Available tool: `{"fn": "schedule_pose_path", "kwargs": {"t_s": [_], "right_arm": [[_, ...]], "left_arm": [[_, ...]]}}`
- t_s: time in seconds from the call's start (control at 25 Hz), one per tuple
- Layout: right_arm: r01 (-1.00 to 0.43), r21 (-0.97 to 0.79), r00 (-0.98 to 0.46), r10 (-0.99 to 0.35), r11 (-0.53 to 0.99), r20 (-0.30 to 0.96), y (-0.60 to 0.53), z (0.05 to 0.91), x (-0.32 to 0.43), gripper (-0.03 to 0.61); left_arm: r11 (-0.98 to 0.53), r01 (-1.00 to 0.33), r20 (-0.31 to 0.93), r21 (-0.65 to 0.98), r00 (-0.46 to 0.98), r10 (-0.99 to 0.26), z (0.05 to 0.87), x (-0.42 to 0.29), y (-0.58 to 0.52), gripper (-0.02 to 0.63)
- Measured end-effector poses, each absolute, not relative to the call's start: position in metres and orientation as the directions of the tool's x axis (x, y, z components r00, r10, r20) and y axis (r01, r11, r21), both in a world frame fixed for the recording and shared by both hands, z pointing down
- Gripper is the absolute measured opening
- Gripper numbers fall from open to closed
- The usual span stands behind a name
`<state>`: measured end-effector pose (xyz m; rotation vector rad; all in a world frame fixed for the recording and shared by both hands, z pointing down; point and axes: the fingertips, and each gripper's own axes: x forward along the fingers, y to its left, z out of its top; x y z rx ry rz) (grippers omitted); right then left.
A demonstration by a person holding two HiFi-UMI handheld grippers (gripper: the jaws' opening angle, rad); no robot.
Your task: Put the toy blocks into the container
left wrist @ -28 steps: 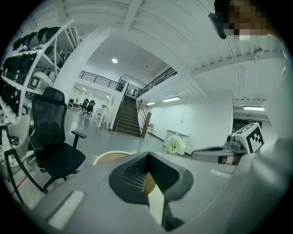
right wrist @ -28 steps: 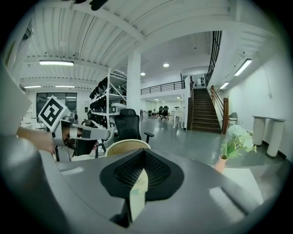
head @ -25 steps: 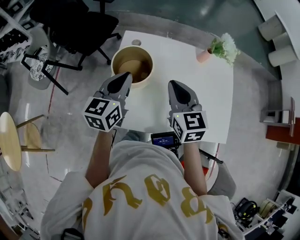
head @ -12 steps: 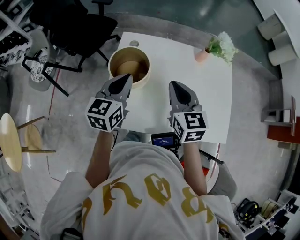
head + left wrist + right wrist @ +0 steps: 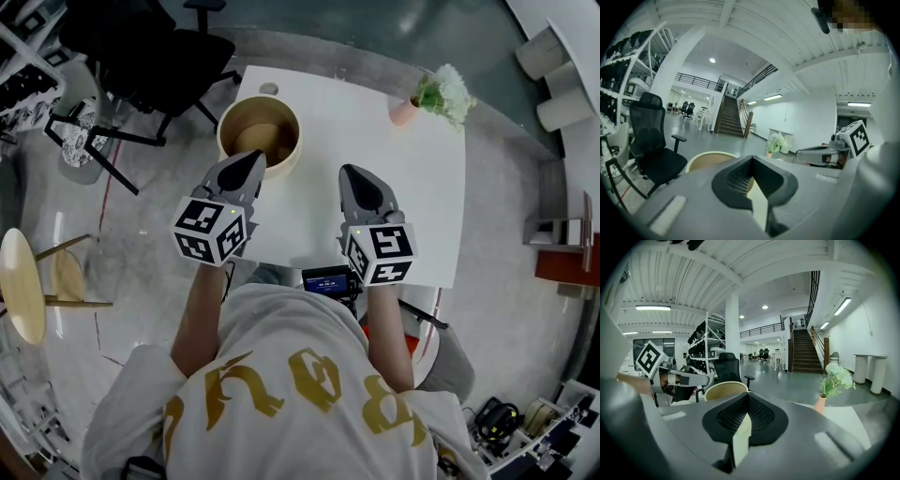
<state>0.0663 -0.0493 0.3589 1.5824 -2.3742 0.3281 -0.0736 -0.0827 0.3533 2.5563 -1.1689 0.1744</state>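
Observation:
The round wooden container (image 5: pixel 228 120) stands at the back left corner of the white table (image 5: pixel 412 197); what lies inside it is not clear. No toy blocks show on the table in any view. My left gripper (image 5: pixel 253 156) hovers at the container's near rim, jaws shut with nothing between them. My right gripper (image 5: pixel 354 172) hangs over the table's near middle, also shut and empty. The left gripper view looks over its shut jaws (image 5: pixel 751 160) to the container (image 5: pixel 704 159). From the right gripper view, past the shut jaws (image 5: pixel 747 398), the container (image 5: pixel 724 388) is also visible.
A small plant in a pink pot (image 5: pixel 439 97) stands at the table's back right. A black office chair (image 5: pixel 150 56) sits on the floor beyond the container. A round wooden stool (image 5: pixel 23 281) is at the left. A phone-like screen (image 5: pixel 326 279) sits at the person's chest.
The head view has shifted slightly, so the table and container sit a little higher in frame. Both grippers have stayed shut in about the same place.

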Motion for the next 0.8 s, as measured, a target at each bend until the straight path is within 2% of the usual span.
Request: {"fn": "schedule_pose_path", "kwargs": {"t_s": [0.8], "right_arm": [[-0.923,-0.042,-0.373,-0.865,0.382,0.335,-0.039,0.359,0.064,0.023]], "left_arm": [[-0.629,-0.733,0.217,0.257,0.678,-0.702,0.35,-0.074,-0.069,0.001]]}}
